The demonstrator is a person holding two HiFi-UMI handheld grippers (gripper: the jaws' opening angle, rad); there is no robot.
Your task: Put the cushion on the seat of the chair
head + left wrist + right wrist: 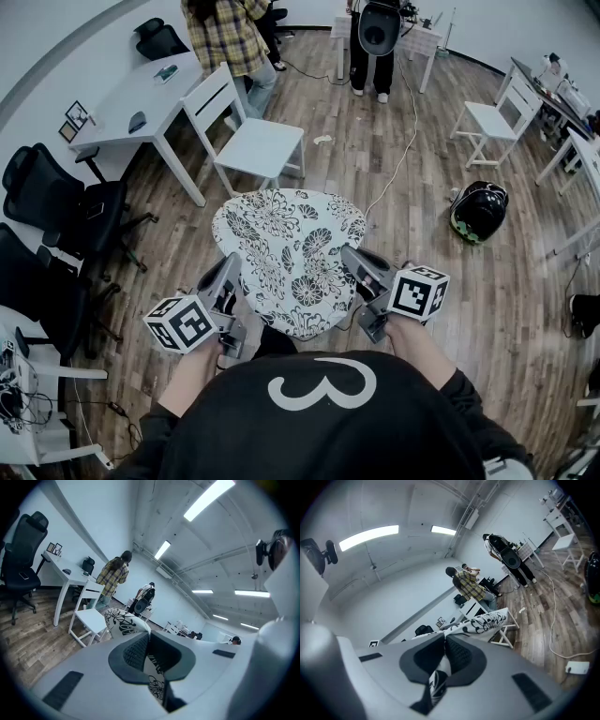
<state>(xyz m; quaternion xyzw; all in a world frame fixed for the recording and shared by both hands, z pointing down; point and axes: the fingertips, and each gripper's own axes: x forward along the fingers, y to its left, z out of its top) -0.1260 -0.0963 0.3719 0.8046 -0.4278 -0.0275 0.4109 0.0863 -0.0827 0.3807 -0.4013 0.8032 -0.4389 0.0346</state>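
A white cushion (289,251) with a black flower print hangs in the air in front of me, roughly level. My left gripper (230,273) is shut on its near left edge, and my right gripper (354,258) is shut on its near right edge. In the left gripper view the cushion (123,621) runs out from between the pads; in the right gripper view the cushion (480,622) does the same. The white chair (251,141) stands on the wood floor just beyond the cushion, its seat bare, its backrest to the left.
A white desk (141,103) stands left of the chair, with black office chairs (56,202) nearer me. Two people stand at the far end. A black helmet (479,212) lies on the floor at right, a white cable (403,155) runs across it. Another white chair (494,119) stands far right.
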